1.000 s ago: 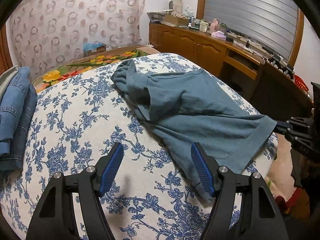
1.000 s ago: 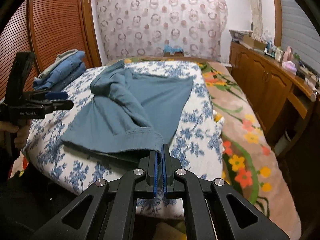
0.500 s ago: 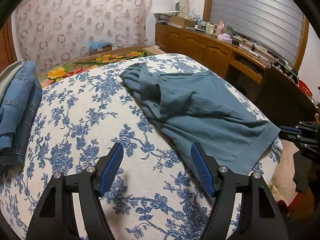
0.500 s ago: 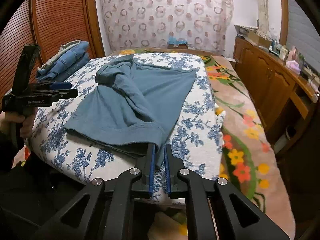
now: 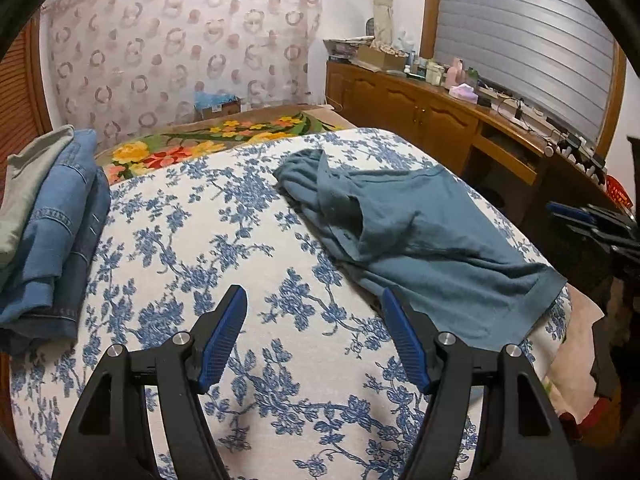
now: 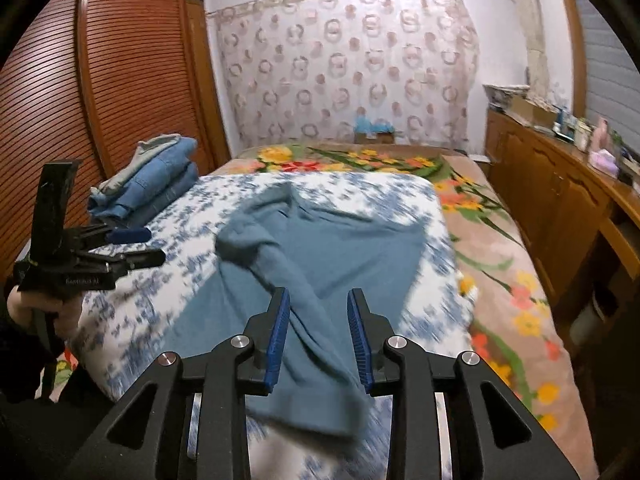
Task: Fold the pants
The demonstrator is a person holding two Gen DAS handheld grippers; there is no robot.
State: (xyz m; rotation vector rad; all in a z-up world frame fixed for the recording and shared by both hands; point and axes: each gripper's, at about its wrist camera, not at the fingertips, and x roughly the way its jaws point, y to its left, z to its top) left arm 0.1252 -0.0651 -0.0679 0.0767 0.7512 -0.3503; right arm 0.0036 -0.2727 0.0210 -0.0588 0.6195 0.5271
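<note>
Blue pants [image 6: 320, 264] spread near bed [image 5: 224, 216] edge. Right gripper [image 6: 319, 336] jaws just opening, cloth loose between. Left gripper [image 5: 314, 336] jaws wide, empty.

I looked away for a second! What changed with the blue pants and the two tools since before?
The right tool let go of the teal pants: its jaws have just been opening, and it lifted away, leaving the hem lying on the flowery bedspread. The left tool stayed open and empty. The folded jeans stayed put.
</note>
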